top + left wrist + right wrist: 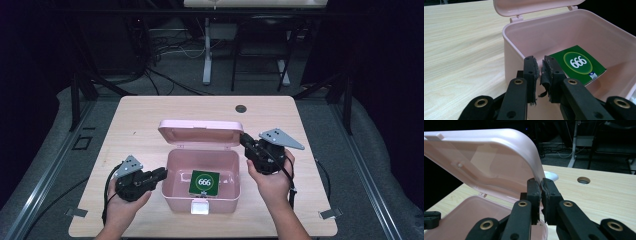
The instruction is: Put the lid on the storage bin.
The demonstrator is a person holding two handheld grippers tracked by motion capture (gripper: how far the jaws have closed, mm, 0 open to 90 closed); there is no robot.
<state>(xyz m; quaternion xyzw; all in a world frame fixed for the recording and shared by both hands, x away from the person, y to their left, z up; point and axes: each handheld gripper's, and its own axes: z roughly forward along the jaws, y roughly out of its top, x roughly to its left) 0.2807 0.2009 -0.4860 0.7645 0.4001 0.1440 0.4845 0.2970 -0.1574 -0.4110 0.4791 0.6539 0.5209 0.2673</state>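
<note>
An open pink box [176, 200] stands mid-table with its lid [200, 131] raised at the back. A green pack marked 666 [204, 182] lies flat on the box floor and is also in the left gripper view [576, 63]. My left gripper [162, 173] is shut with nothing between its pads, its tips [539, 58] at the box's left wall [510, 60]. My right gripper [245, 137] is shut on the lid's right edge. In the right gripper view that edge [534, 157] runs down between the pads [541, 181].
The wooden table [145, 115] has a round cable hole [241, 108] behind the box. A white latch [200, 206] sits on the box's front wall. Dark floor, cables and a desk leg [207, 55] lie beyond the far edge.
</note>
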